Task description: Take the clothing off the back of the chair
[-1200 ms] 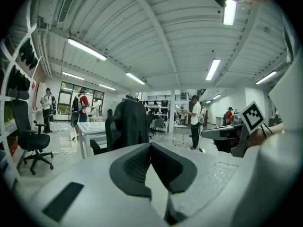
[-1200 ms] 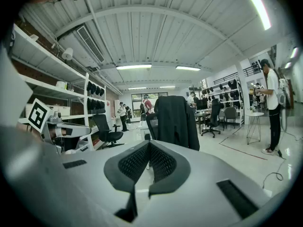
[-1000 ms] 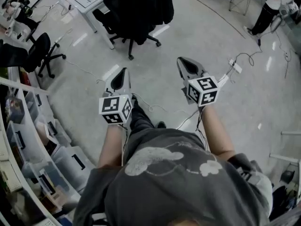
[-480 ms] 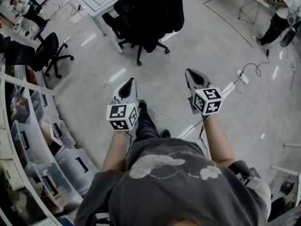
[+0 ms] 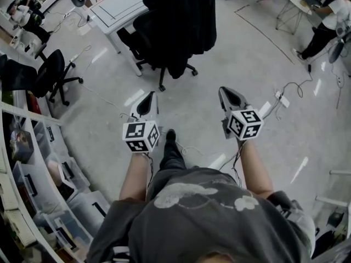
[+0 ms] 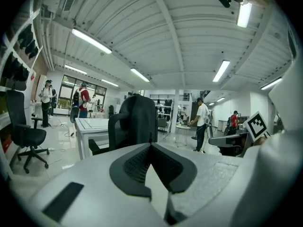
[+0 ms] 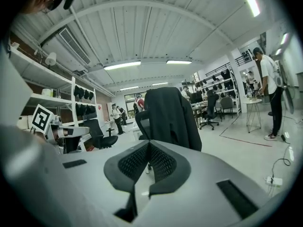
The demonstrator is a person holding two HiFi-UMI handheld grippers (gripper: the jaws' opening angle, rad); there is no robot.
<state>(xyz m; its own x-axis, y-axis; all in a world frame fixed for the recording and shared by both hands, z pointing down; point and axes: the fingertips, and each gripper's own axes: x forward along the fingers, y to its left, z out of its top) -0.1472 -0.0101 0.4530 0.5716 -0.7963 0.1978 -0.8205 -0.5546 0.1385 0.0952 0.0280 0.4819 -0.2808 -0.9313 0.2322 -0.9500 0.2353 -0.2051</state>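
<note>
Approach step, by the look of it. Well short of the black clothing (image 5: 184, 21), draped over the back of the office chair (image 5: 143, 34) just beside the white desk (image 5: 115, 7), straight ahead. Holding nothing: left gripper (image 5: 147, 97) and right gripper (image 5: 226, 92) both fully closed, empty. To do well: close in level, open both wide before contact, pinch fabric at the two shoulders atop the backrest, lift up and clear rather than drag, to avoid rolling the chair away.

No legible text, no labels (any view)
</note>
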